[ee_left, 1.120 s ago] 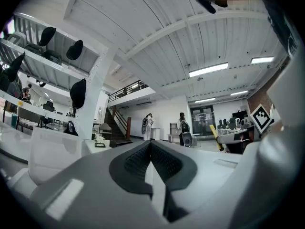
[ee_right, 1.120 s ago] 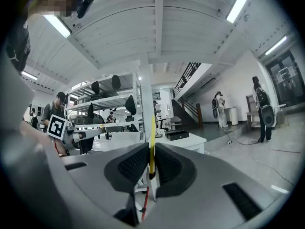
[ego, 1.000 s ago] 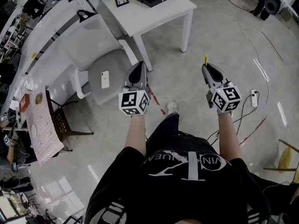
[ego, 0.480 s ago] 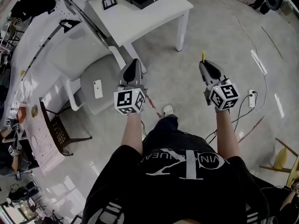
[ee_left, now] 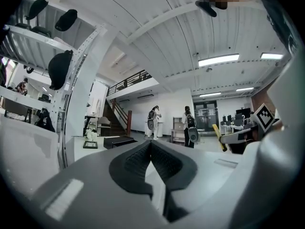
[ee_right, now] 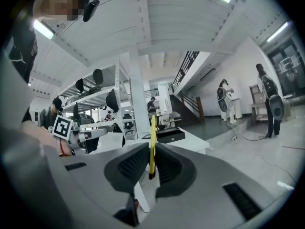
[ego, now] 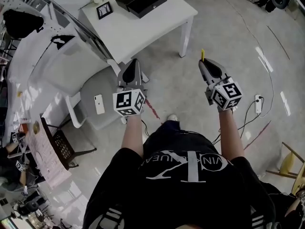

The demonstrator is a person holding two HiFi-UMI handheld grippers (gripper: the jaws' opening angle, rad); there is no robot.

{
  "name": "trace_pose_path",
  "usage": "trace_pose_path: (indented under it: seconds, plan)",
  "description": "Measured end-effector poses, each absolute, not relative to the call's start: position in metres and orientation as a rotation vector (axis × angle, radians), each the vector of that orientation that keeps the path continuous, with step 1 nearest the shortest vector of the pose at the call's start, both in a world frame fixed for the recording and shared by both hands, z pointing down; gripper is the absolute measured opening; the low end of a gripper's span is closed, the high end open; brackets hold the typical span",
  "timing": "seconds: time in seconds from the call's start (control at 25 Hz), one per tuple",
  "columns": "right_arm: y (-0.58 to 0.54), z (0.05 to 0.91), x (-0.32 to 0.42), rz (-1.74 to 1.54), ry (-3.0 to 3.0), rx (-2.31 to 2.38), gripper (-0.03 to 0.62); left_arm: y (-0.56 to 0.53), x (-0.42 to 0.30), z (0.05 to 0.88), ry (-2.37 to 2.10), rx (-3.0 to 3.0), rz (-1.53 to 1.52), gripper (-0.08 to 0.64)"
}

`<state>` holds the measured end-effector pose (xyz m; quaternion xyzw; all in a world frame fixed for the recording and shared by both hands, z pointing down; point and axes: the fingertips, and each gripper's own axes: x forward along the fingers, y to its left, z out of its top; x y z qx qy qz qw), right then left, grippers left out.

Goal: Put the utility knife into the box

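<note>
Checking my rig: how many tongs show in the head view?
2. Left tongs, shut and empty, by the chair; right tongs, shut on the knife, above the floor. None seem hidden.

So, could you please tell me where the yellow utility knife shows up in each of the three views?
Head view: the utility knife pokes out ahead of the right gripper, right of centre.
Left gripper view: the utility knife slants at mid-right.
Right gripper view: the utility knife stands upright at centre, between the jaws.
Shared landmark: the black box on the white table.
</note>
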<state>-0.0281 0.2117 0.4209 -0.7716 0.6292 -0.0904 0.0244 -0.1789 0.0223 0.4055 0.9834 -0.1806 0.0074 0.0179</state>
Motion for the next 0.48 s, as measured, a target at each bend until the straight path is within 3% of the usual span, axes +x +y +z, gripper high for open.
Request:
trace_pose_path:
  seconds: [0.48]
  plan:
    - [0.16,0.427,-0.003,-0.311,2.019,-2.292,0.052,-0.018,-0.169,0.427,-0.661,2.993,0.059,0.011]
